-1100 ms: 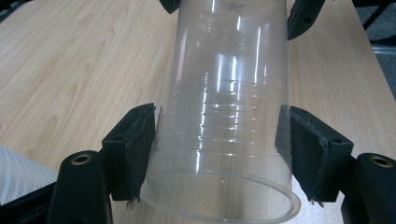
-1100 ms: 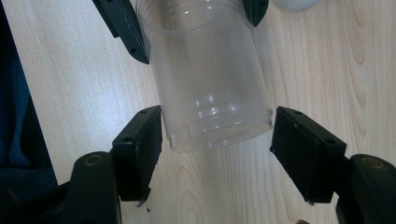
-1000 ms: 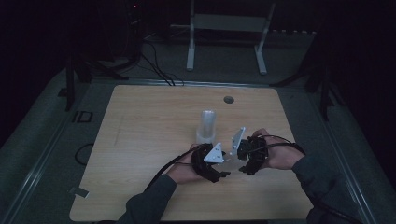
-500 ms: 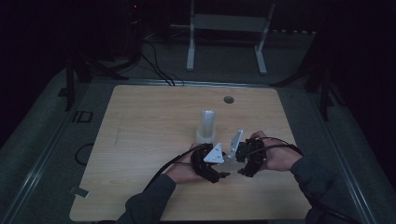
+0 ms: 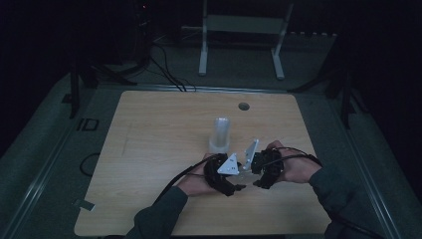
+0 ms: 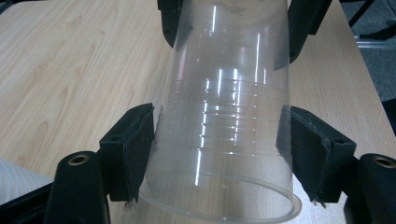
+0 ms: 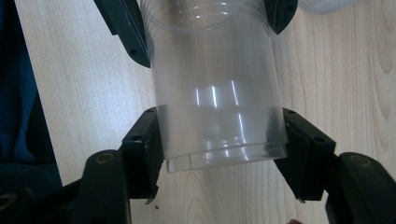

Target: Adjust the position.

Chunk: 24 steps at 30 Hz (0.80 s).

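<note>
Basically a clear plastic cup (image 6: 224, 140) is held between both grippers, low over the near middle of the table (image 5: 149, 149). Left gripper view: wide rim end of the cup nearest the camera, body running away and narrowing; both pads (image 6: 133, 149) press the ribbed wall near the rim. Left gripper (image 6: 219, 154) is clamped on the cup. Farther up the same view, two more black jaws sit on either side of the cup's far end, the other gripper's.

Right gripper view: cup base end nearest the camera, pads touching its sides just above the base. Right gripper (image 7: 222, 149) is also clenched on the cup. The opposite gripper's jaws show at the top, flanking the rim end.

High view: both hands meet near the front edge, grippers facing each other, left gripper (image 5: 226, 174) and right gripper (image 5: 263, 167) just beside one another, grey plates up; cup itself too hidden there to make out. Just behind them stands a stack of cups (image 5: 220, 134), upside down, on the wood. A small round hole (image 5: 243, 106) lies farther back. Cables trail from both grippers toward the person's sleeves. Room around the table is dark.
</note>
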{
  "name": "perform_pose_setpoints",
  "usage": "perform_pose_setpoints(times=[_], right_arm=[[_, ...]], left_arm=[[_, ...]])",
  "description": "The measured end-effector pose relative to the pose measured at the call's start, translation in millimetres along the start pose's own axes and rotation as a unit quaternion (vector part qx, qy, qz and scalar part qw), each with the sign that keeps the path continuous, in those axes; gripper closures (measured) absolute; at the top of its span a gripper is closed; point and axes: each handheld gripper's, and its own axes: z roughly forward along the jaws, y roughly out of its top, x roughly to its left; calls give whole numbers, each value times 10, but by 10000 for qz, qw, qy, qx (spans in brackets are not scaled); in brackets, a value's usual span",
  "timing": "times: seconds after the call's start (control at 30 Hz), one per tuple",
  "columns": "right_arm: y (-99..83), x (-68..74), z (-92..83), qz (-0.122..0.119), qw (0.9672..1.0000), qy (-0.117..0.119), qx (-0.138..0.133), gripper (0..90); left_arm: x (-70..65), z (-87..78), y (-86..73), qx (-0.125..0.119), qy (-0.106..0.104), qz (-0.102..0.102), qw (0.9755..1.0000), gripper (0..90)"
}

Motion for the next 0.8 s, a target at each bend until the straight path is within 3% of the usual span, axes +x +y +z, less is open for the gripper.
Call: perform_pose_setpoints(times=[0.3, 0.8], right_arm=[[-18, 4, -3, 50, 10000, -20, -19, 406], [-167, -13, 7, 312, 9993, -80, -162, 411]], left_arm=[[0, -30, 17, -141, 42, -162, 9998, 170], [42, -159, 29, -399, 215, -262, 9986, 166]])
